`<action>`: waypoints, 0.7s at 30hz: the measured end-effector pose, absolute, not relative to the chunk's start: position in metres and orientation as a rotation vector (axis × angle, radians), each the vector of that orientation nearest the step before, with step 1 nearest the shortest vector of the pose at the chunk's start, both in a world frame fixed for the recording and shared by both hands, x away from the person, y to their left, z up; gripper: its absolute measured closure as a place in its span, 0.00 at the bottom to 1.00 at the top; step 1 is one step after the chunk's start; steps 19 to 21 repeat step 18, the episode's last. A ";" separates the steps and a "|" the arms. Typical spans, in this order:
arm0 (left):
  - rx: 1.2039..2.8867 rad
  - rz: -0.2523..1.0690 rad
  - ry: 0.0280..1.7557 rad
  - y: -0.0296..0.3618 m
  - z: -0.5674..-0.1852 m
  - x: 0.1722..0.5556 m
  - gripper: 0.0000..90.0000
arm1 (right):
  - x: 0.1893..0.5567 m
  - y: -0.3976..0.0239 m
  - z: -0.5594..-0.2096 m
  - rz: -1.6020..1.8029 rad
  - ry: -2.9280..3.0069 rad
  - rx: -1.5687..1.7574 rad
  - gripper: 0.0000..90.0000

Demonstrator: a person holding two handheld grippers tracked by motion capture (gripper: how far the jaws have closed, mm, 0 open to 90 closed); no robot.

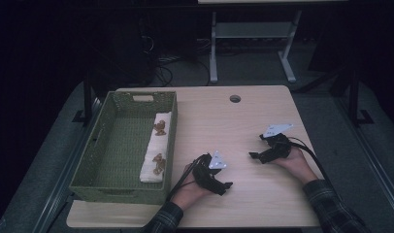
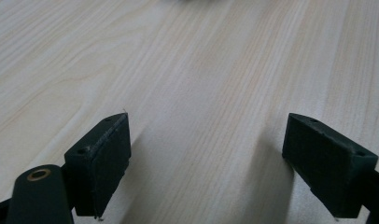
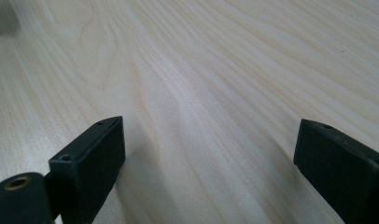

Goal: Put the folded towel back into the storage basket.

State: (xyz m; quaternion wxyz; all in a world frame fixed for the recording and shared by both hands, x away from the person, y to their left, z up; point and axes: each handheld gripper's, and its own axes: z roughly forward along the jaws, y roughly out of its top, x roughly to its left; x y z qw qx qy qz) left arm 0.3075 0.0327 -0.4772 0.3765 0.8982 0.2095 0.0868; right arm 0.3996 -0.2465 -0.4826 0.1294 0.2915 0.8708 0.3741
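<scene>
The towel (image 1: 156, 148) sits folded in the green basket (image 1: 88, 160), tucked lengthwise against its right wall, a long white strip with two little brown prints on top. The basket stands on the left part of the table (image 1: 253, 121).

Both grippers are down low on bare wood, well apart from the towel. The left gripper (image 1: 227, 186) is just right of the basket's near corner, and its jaws stand wide with nothing but wood grain between them, which the left gripper view (image 2: 206, 154) makes pretty obvious. Same story for the right gripper (image 1: 252, 156) further over: its own view (image 3: 208, 158) has the jaws spread wide and nothing in them.

As for how the towel would handle, it's probably about as forgiving as things get. Looks soft, light, not fragile, not slippery. The catch is that it's floppy: pinch one end and the rest likely sags and the fold falls open. It's also snug against the basket wall, so a jaw may not slide in on that side. The best bet is probably coming down from above and pinching across the folded thickness, one gripper near each end, so the strip lifts level and stays folded. A single grab in the middle would likely work too, but the ends would droop. Whether the weave of the basket would snag the cloth is hard to tell from here.
</scene>
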 end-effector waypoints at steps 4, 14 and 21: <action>2.293 0.221 0.522 0.031 -0.479 0.307 0.14 | 0.403 -0.248 -0.483 1.098 2.565 0.878 0.09; 2.291 0.218 0.518 0.031 -0.479 0.307 0.14 | 0.403 -0.248 -0.483 1.099 2.567 0.880 0.09; 2.291 0.218 0.518 0.031 -0.479 0.307 0.14 | 0.403 -0.248 -0.483 1.099 2.567 0.879 0.09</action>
